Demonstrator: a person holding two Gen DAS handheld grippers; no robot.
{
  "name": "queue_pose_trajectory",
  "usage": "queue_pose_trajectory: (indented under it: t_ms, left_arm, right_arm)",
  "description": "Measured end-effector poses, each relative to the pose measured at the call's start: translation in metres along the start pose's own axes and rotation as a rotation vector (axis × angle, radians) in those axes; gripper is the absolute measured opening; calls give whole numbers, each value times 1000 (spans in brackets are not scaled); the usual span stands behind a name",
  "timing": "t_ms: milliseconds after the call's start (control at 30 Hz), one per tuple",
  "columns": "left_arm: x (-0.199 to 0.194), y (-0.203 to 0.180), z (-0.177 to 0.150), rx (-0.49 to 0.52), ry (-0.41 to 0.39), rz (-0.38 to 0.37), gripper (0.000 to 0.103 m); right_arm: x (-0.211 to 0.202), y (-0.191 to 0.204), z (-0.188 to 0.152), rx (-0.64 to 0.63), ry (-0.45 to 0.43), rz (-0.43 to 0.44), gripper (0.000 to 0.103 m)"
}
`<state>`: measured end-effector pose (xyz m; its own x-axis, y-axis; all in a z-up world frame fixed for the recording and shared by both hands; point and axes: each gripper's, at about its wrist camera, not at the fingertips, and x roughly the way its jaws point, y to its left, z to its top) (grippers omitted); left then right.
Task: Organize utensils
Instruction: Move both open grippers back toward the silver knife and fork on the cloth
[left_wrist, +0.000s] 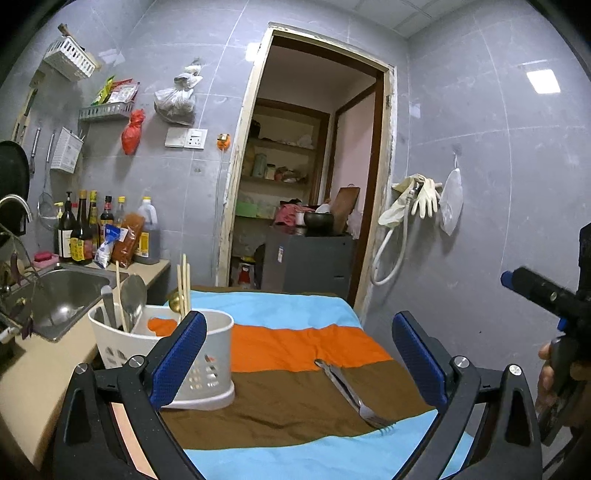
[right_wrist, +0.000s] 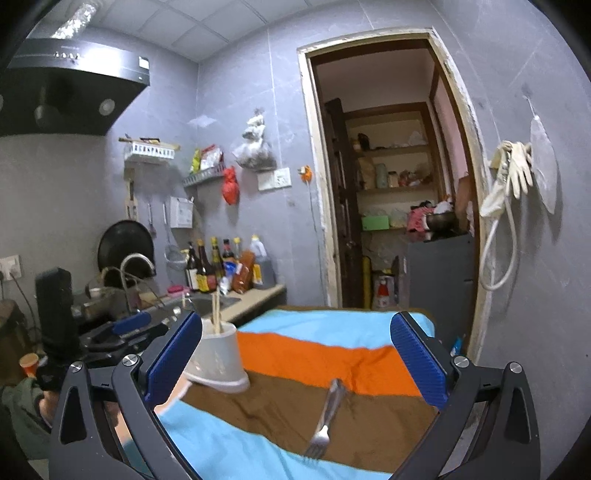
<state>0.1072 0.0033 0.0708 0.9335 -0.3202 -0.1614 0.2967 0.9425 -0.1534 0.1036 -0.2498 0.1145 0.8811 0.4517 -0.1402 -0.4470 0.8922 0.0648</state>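
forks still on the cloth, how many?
1. The fork lies on the cloth's brown stripe, right of the caddy. More may be hidden behind the fingers.

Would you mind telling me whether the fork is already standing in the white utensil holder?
No, the fork lies flat on the striped cloth, apart from the white utensil holder.
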Motion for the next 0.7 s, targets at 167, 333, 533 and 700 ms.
queue_pose_trajectory:
  t_ms: [167, 333, 533, 700]
  left_arm:
    - [12, -7, -20, 15, 16, 22, 99]
    - [33, -6, -34, 14, 75, 26, 99]
    - [70, 1, -48, 11, 202, 30, 98]
    - [105, 5, -60, 14, 326, 34, 98]
  right_arm:
    - [13, -13, -36, 2, 36, -40, 103]
    - [38, -32, -58, 19, 110, -56, 103]
    - [77, -57, -77, 56, 258, -59, 94]
    - [108, -68, -92, 63, 403, -48, 73]
